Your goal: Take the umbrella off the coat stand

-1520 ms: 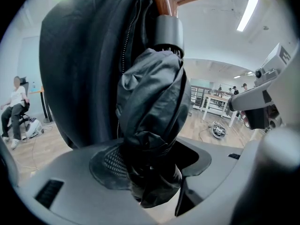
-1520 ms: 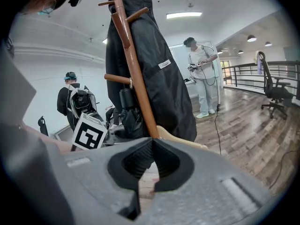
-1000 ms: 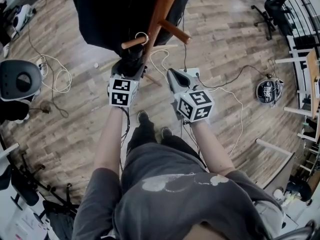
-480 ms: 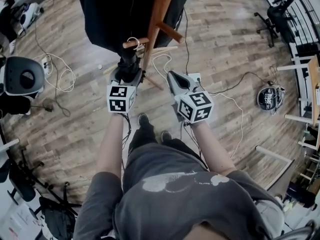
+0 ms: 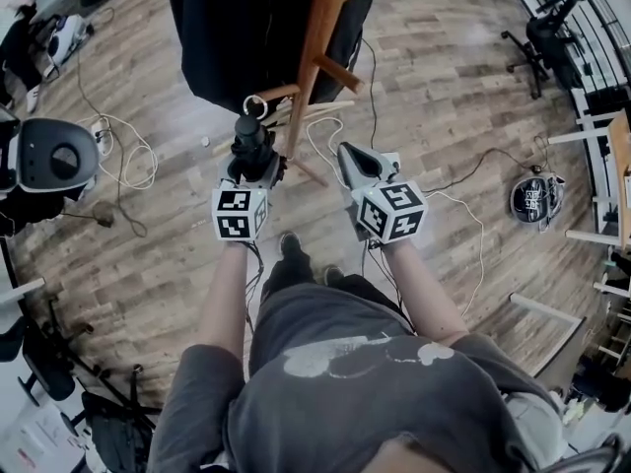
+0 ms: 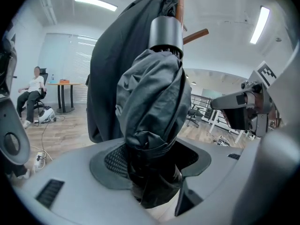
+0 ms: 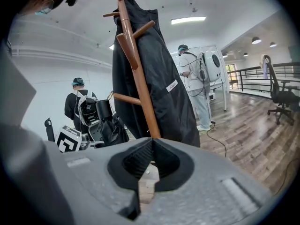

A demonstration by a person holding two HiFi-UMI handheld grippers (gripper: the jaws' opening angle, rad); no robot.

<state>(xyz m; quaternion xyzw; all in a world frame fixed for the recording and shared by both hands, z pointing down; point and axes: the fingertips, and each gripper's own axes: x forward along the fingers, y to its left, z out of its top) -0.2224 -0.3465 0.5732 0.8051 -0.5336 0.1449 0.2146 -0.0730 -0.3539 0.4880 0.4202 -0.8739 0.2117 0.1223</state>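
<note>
The left gripper (image 5: pixel 253 166) and right gripper (image 5: pixel 347 154) are moulded in pale grey with black ribbed pads (image 7: pixel 140 161), and each is capped by a white cube (image 5: pixel 240 213) printed with black square markers. A grey short-sleeved T-shirt (image 5: pixel 345 407) with a faded white print on the chest is worn over dark trousers (image 5: pixel 291 279) and dark shoes (image 5: pixel 292 245). Thin black cables (image 5: pixel 254 261) are seen running back from the 2 cubes beside the forearms.

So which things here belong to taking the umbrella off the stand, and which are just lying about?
Job: umbrella; left gripper, shut on it; coat stand.
Lying about: coat; chair; right gripper, shut, empty.
</note>
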